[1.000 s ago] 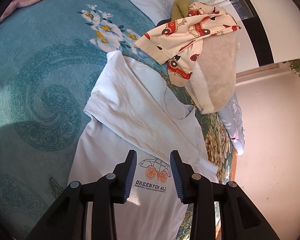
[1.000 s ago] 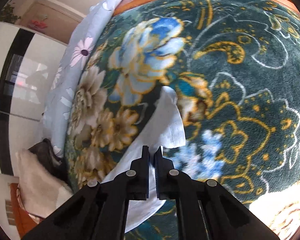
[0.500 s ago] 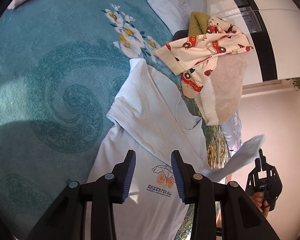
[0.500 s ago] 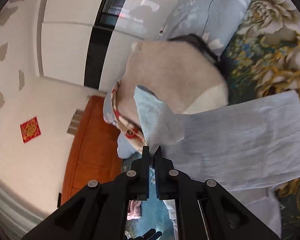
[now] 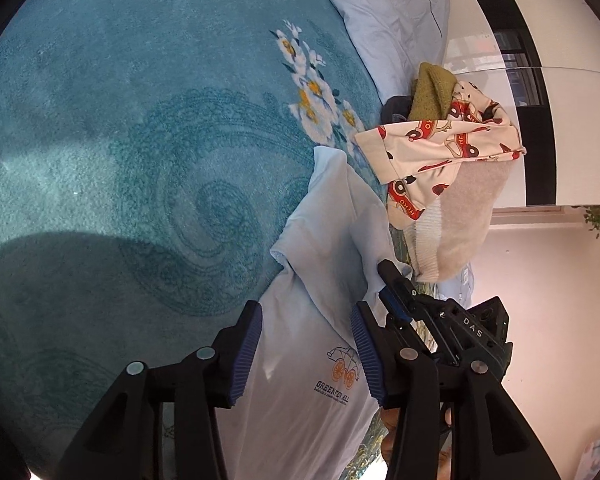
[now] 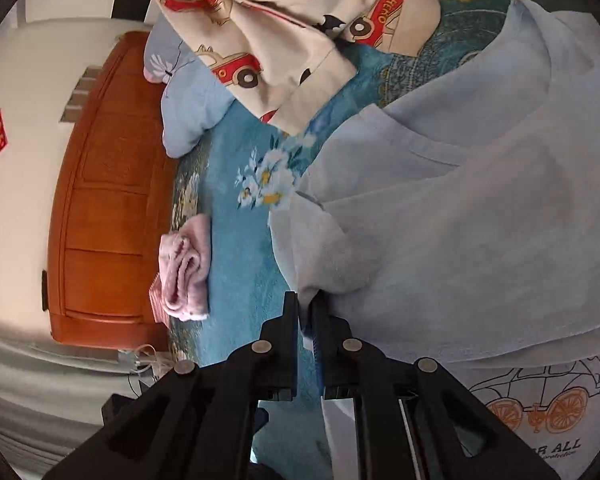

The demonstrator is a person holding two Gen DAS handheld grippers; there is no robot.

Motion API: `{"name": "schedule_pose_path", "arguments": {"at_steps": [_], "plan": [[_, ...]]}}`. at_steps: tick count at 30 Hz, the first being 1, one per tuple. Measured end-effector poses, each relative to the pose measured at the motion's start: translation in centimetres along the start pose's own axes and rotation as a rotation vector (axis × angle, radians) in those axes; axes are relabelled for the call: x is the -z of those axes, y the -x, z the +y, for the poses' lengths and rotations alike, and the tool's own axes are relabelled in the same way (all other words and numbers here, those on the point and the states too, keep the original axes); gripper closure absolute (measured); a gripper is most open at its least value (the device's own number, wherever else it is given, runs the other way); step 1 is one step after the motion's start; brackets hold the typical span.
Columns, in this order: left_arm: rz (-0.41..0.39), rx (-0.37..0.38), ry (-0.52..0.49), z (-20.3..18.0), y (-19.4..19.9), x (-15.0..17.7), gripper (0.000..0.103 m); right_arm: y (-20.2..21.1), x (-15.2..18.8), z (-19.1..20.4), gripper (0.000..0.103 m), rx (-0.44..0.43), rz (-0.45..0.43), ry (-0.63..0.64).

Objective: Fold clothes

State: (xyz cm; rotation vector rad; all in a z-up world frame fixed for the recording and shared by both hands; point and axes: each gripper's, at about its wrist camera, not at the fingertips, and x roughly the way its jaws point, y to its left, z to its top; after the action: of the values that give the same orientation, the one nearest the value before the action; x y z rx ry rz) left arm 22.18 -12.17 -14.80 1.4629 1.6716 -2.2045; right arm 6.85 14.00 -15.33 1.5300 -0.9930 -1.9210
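A light blue T-shirt [image 5: 324,248] with an orange car print lies on the teal bedspread [image 5: 120,140]. My left gripper [image 5: 306,354] is open and empty, hovering over the shirt's chest near the print. My right gripper [image 6: 307,312] is shut on the shirt's sleeve [image 6: 328,264], which is folded across the shirt's body [image 6: 500,216]. In the left wrist view the right gripper [image 5: 392,280] reaches in from the right over the shirt.
A pile of clothes, with a cream car-print garment [image 5: 440,148] on top, lies beside the shirt near the bed edge. A pale blue pillow [image 5: 384,12] lies farther back. A folded pink garment [image 6: 186,272] lies by the orange headboard [image 6: 108,200].
My right gripper has carried the sleeve from the bed's edge up and over onto the shirt's body. My left gripper has drifted slightly and stays open.
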Motion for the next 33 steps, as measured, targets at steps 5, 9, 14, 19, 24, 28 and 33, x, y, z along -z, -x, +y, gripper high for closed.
{"name": "schedule_pose_path", "arguments": {"at_steps": [5,9,14,19,24,28,33], "plan": [[0.042,-0.010,-0.024,-0.6,-1.9,-0.1,0.052,3.3,-0.5,0.0,0.061,-0.012,-0.020,0.059],[0.071,-0.050,-0.069,-2.0,-4.2,-0.4,0.050,6.0,-1.0,-2.0,0.061,0.031,-0.070,-0.002],[0.087,-0.095,-0.198,-6.0,-7.2,-0.3,0.048,9.0,0.0,-5.9,0.061,0.079,-0.122,-0.117],[0.062,-0.286,-0.466,-11.4,-10.7,0.4,0.047,10.9,1.4,-8.3,0.061,0.105,-0.139,-0.196],[0.042,-0.510,-0.638,-12.5,-12.9,0.6,0.047,12.0,1.9,-9.4,0.061,0.081,-0.152,-0.250],[-0.031,-0.603,-0.608,-10.3,-11.6,-0.1,0.047,12.3,1.7,-9.7,0.061,0.081,-0.157,-0.262],[-0.050,-0.356,-0.231,-4.7,-7.9,-2.8,0.047,11.6,1.3,-9.7,0.061,0.075,-0.144,-0.266]]}}
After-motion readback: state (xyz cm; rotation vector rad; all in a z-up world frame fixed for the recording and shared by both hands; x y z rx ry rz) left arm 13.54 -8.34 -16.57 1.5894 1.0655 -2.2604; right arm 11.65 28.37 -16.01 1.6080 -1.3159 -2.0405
